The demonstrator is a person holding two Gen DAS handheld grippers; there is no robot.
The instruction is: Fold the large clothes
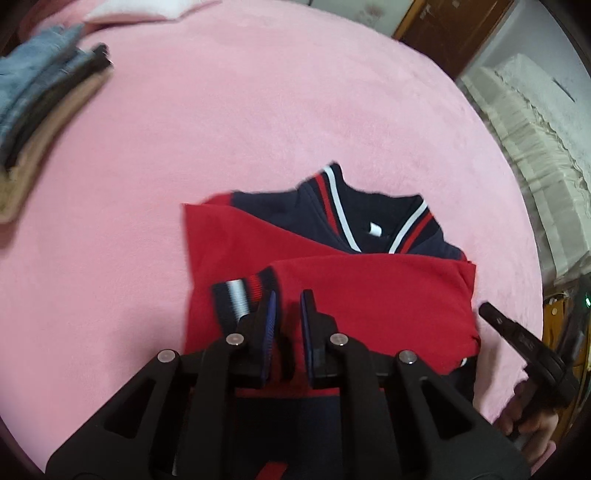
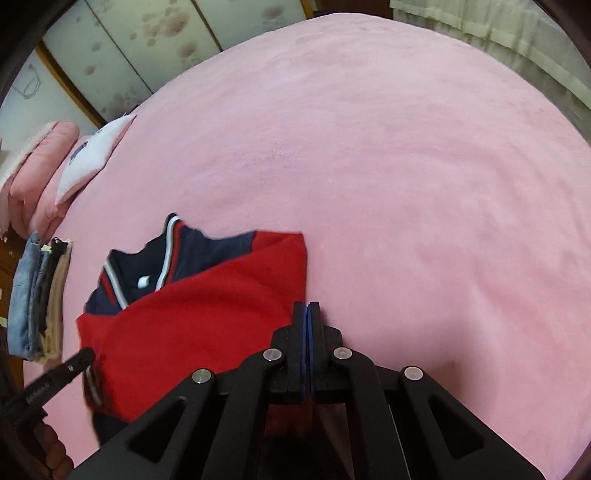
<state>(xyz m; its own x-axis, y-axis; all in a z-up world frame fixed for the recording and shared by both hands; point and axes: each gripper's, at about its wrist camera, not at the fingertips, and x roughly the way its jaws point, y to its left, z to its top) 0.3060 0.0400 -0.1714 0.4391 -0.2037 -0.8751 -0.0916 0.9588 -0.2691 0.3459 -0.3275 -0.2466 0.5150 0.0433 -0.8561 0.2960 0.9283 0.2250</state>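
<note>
- While the pink blanket (image 1: 258, 110) fills both wrist views, a stack of folded clothes (image 1: 40, 110) lies at its nine to ten o'clock edge in the left wrist view: blue denim on top, dark and beige layers beneath.
- In the right wrist view, pink pillows (image 2: 40, 166) and a white cushion (image 2: 92, 155) sit at about ten o'clock, beyond that same stack.
- At the centre of the left wrist view lies the red and navy jacket (image 1: 369, 295), partly folded, its striped collar (image 1: 369, 218) toward twelve o'clock and both red sleeves crossed over the front.
- A sleeve's navy, white and red cuff (image 1: 240, 291) rests on the red cloth just at the left gripper's (image 1: 290, 310) left finger.
- The left gripper hangs over the jacket at six o'clock; its blue-padded fingers (image 1: 269, 314) stand a narrow gap apart, and red cloth shows in that gap, but whether the pads pinch it cannot be told.
- At four o'clock in the left wrist view the right gripper (image 2: 309, 308) comes in as a black finger at the jacket's right edge, a hand (image 1: 532, 417) behind it.
- In its own view the right gripper's fingers are pressed flat together with nothing between them, just off the jacket's right edge over the blanket.
- Cream curtains (image 2: 498, 26) hang at one o'clock in the right wrist view.
</note>
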